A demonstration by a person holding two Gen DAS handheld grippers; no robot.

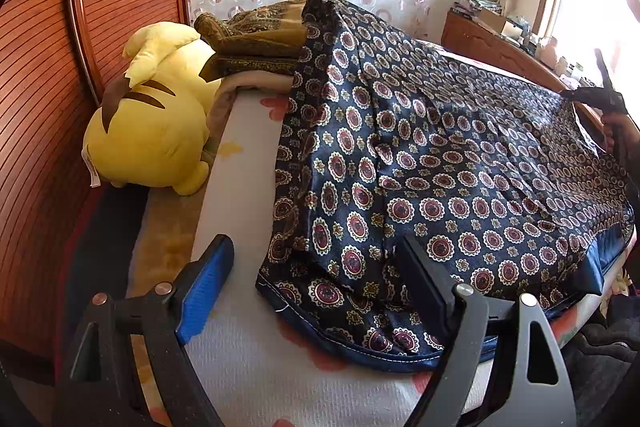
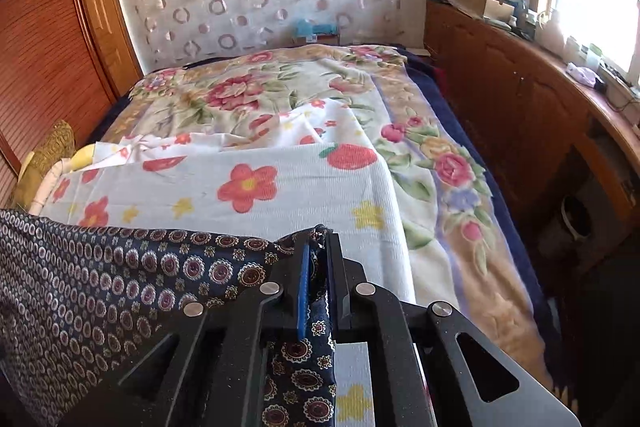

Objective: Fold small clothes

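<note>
1. Pinching a bunched corner of the navy patterned garment (image 2: 120,267), the right gripper (image 2: 316,267) has its two fingers drawn almost together, with the satin cloth squeezed between the blue pad (image 2: 303,291) and the black finger opposite.
2. From that grip the cloth trails off to the gripper's left and hangs down under its frame.
3. Ahead of the right gripper lies a white flower-printed sheet (image 2: 280,187), and beyond it a floral blanket (image 2: 248,87) over the bed.
4. The left gripper (image 1: 316,259) stands wide apart and holds nothing; its blue-padded finger (image 1: 204,283) is over bare sheet, while its black finger (image 1: 424,279) rests at or just above the garment's near hem; contact cannot be told.
5. The garment's near corner lies between those two fingers, and the rest spreads ahead and to the right.
6. Far right in the left view, the right gripper (image 1: 588,95) lifts the garment's far edge.
7. Left of the left gripper, beyond the sheet, sits a yellow plush toy (image 1: 152,123) near a wooden slatted door (image 1: 44,107).
</note>
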